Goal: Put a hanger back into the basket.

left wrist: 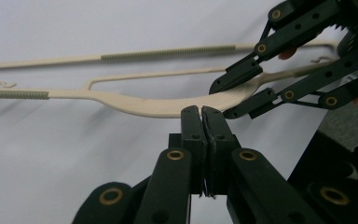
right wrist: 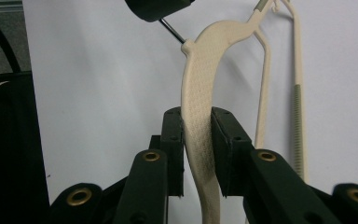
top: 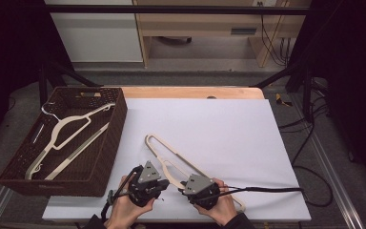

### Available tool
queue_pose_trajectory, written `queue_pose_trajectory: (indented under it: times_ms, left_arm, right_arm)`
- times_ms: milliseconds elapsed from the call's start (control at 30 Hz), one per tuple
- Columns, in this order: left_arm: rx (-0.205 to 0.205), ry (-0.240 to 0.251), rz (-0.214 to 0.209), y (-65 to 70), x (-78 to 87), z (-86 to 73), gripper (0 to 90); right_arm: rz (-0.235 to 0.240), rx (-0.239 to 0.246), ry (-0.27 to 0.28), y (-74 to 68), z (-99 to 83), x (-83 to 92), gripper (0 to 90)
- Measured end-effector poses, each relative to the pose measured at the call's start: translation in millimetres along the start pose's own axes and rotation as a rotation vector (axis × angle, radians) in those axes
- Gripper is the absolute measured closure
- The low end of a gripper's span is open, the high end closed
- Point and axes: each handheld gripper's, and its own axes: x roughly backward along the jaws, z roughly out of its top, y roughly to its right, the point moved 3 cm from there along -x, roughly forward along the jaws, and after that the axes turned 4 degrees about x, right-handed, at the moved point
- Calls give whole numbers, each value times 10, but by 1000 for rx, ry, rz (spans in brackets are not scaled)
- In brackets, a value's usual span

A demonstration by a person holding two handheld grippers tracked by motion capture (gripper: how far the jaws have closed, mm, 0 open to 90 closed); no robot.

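My right gripper (right wrist: 196, 140) clamps hanger (right wrist: 200, 116) shoulder, pads on both faces. My left gripper (left wrist: 200, 116) clenched on thin wire hook at hanger's neck. Hanger (top: 171, 160) near front edge of white mat (top: 248, 143), between my hands, seemingly lifted slightly. Basket (top: 116, 129) at left already holds two hangers (top: 69, 133). Judgement: pickup done; carry to basket and release left.

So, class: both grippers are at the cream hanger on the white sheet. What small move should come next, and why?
Probably lift the hanger toward the basket, where another hanger lies. The right gripper clamps its arm; the left gripper is shut at its hook wire.
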Motion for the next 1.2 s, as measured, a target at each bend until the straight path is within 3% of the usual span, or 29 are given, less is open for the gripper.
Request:
queue_pose_trajectory:
  times_ms: [67, 167, 233, 267, 400, 567, 800, 900, 967, 1200]
  left_arm:
    - [34, 61, -55, -28, 58, 37, 822]
    - [34, 186, -120, -65, 198, 107, 640]
    - [9, 265, -127, -99, 294, 152, 559]
    - [-3, 294, -120, -121, 336, 170, 478]
    - [-28, 361, -80, -239, 474, 209, 318]
    - [-20, 374, -71, -382, 525, 192, 229]
    - [-40, 344, -61, -502, 457, 135, 210]
    - [-64, 330, -66, -499, 451, 140, 218]
    - [-87, 324, -77, -479, 457, 157, 222]
    - [-160, 259, -112, -391, 373, 226, 271]
  right_arm:
    - [-5, 8, 1, 10, 6, 28, 766]
    - [-12, 13, 5, 31, 13, 70, 773]
    - [-19, 14, 5, 54, 19, 105, 778]
    - [-23, 13, 5, 70, 22, 122, 781]
    - [-39, -3, 14, 148, 20, 208, 792]
    - [-77, -33, 24, 301, 5, 341, 814]
    - [-149, -86, 30, 602, -28, 526, 869]
    - [-88, -125, 75, 685, -35, 617, 870]
    - [-76, -118, 79, 693, -24, 669, 870]
    - [78, -106, 133, 659, 49, 724, 871]
